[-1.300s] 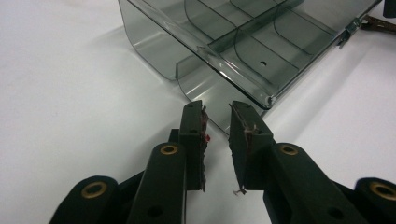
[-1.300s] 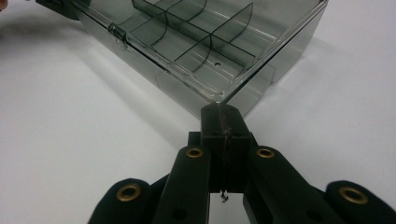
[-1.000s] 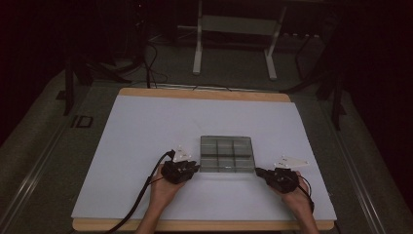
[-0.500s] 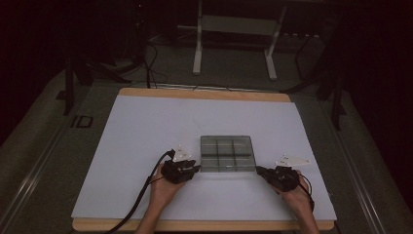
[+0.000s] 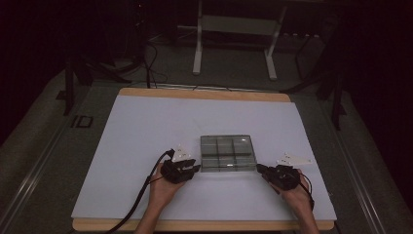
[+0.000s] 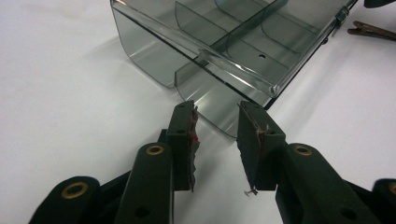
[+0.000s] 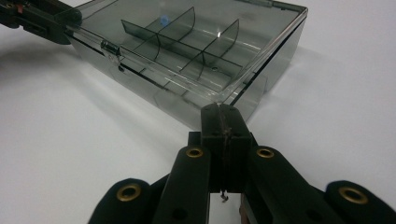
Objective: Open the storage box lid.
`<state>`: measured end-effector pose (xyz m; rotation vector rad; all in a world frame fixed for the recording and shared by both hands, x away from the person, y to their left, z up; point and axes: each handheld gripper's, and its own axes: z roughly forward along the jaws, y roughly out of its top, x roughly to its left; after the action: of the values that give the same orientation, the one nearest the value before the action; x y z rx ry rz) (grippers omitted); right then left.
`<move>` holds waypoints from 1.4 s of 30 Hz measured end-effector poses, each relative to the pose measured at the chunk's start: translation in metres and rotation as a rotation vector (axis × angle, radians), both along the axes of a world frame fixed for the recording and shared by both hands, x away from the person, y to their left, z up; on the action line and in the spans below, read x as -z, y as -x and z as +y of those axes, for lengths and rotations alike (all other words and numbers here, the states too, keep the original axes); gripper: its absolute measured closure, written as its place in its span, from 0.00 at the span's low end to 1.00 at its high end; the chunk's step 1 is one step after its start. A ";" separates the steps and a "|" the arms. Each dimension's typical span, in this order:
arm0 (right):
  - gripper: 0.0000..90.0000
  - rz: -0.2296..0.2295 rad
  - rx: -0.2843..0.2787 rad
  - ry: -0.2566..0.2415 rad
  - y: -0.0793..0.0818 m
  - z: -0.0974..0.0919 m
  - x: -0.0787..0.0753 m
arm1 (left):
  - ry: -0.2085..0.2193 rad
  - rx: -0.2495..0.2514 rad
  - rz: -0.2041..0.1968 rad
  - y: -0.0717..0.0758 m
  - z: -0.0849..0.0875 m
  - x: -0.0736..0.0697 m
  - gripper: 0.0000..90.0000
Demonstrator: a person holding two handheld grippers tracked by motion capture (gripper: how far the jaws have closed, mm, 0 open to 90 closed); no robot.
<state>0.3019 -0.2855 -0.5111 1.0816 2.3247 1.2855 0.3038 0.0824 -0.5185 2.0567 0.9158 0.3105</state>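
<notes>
A smoky clear compartment box (image 5: pixel 228 153) with its lid down lies on the white table (image 5: pixel 146 131), a little right of the middle. My left gripper (image 5: pixel 197 168) sits at the box's near left corner. In the left gripper view its jaws (image 6: pixel 217 114) stand apart and have just been opening. A thin clear flap of the box (image 6: pixel 219 109) sits by their tips, and the pads do not press on it. My right gripper (image 5: pixel 259 168) is at the near right corner. Its jaws (image 7: pixel 222 112) are shut tight, tips against the corner of the box (image 7: pixel 187 42).
A tiny blue speck (image 7: pixel 163 20) shows in a far compartment. The left gripper's cable (image 5: pixel 141 195) trails to the table's front edge. The wooden table rim (image 5: pixel 204 93) borders the white sheet. Metal stand legs (image 5: pixel 197 44) rise from the dark floor behind.
</notes>
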 end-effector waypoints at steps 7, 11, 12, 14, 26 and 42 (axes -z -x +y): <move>1.00 -0.018 0.002 -0.008 0.000 0.000 -0.003 | 0.012 0.018 -0.038 0.004 -0.003 -0.006 0.73; 1.00 -0.025 0.004 -0.012 0.000 0.001 -0.004 | 0.008 0.016 -0.064 0.005 -0.005 -0.008 0.72; 1.00 -0.029 0.003 -0.010 0.000 0.001 -0.005 | 0.009 0.013 -0.068 0.005 -0.006 -0.008 0.71; 1.00 -0.032 0.003 -0.012 0.000 0.001 -0.005 | 0.004 0.013 -0.076 0.005 -0.006 -0.009 0.71; 0.98 -0.012 0.043 0.035 -0.005 0.003 0.004 | 0.006 0.009 -0.126 0.004 -0.011 -0.013 0.67; 0.99 0.007 0.034 0.027 -0.006 0.002 0.006 | -0.017 0.005 -0.223 0.000 -0.019 -0.022 0.66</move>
<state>0.3080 -0.2839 -0.5168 1.1138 2.3116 1.2359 0.3038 0.0638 -0.4970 1.9918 0.7740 0.5347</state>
